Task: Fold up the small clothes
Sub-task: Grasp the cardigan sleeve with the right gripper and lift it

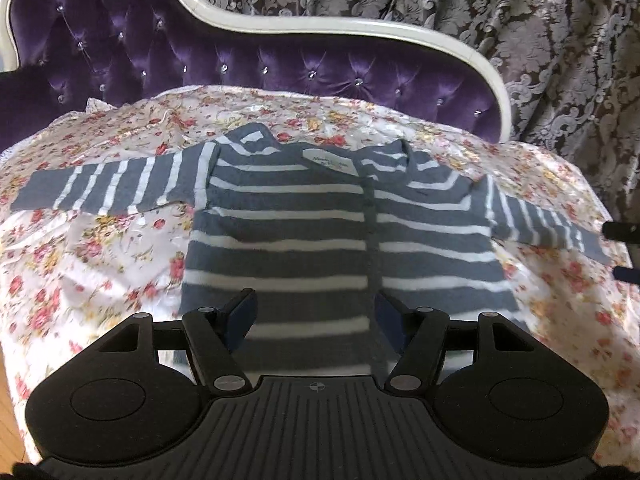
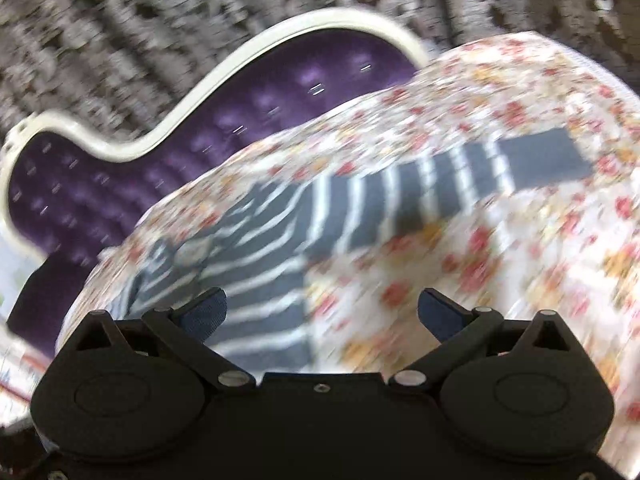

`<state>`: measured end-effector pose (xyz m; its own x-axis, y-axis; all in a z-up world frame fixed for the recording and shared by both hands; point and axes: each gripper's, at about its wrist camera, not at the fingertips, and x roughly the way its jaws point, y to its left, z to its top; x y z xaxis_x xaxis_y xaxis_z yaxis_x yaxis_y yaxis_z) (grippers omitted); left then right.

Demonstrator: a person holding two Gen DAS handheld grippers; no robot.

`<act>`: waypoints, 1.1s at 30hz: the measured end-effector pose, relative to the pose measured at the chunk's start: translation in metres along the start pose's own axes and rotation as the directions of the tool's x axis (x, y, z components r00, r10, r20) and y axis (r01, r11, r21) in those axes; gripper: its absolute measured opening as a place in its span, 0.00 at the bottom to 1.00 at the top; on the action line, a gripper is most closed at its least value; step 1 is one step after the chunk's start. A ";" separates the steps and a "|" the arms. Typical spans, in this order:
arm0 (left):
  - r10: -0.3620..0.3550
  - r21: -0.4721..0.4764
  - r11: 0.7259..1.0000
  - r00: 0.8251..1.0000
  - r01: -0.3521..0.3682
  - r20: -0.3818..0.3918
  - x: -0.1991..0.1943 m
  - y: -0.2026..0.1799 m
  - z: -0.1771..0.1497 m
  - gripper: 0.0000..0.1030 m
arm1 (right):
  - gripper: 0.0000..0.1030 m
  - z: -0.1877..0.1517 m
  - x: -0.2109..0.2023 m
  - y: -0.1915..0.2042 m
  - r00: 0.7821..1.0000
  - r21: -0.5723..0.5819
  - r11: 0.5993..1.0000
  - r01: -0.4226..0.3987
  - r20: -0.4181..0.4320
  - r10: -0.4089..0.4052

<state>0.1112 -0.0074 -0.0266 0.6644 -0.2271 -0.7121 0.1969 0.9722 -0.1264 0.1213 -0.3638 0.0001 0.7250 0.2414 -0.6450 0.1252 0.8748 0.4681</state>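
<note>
A small grey cardigan with white stripes point(image 1: 288, 216) lies flat on a floral sheet point(image 1: 100, 248), front up, both sleeves spread out sideways. My left gripper point(image 1: 316, 312) is open and empty, its jaws wide apart above the cardigan's lower hem. My right gripper point(image 2: 322, 312) is open and empty near the cardigan's right side, just below the right sleeve point(image 2: 460, 184). The right wrist view is blurred by motion. The right gripper's dark fingertips point(image 1: 618, 230) show at the far right edge of the left wrist view, beyond the sleeve cuff.
The floral sheet point(image 2: 500, 280) covers a rounded seat. Behind it stands a purple tufted backrest point(image 1: 240, 64) with a white frame. A patterned grey curtain point(image 1: 520, 40) hangs behind. Wooden floor point(image 1: 8, 392) shows at the lower left.
</note>
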 end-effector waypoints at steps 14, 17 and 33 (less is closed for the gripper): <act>-0.015 -0.008 1.000 0.995 0.014 -0.095 0.066 0.021 -0.010 0.61 | 0.78 0.079 0.047 -0.120 0.952 0.122 0.946 0.299 0.025 -0.304; 0.010 0.022 1.000 0.997 -0.008 -0.079 0.066 0.019 -0.012 0.62 | 0.78 0.084 0.051 -0.140 0.940 0.157 0.931 0.330 0.032 -0.339; 0.026 0.043 0.999 0.998 -0.023 -0.064 0.077 0.006 -0.020 0.95 | 0.18 0.087 0.072 -0.169 0.900 0.152 0.891 0.428 0.018 -0.436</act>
<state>0.1495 -0.0176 -0.0959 0.6218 -0.1978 -0.7578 0.2125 0.9739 -0.0799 0.2116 -0.5309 -0.0729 0.6102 -0.1714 -0.7735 0.5250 0.8187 0.2328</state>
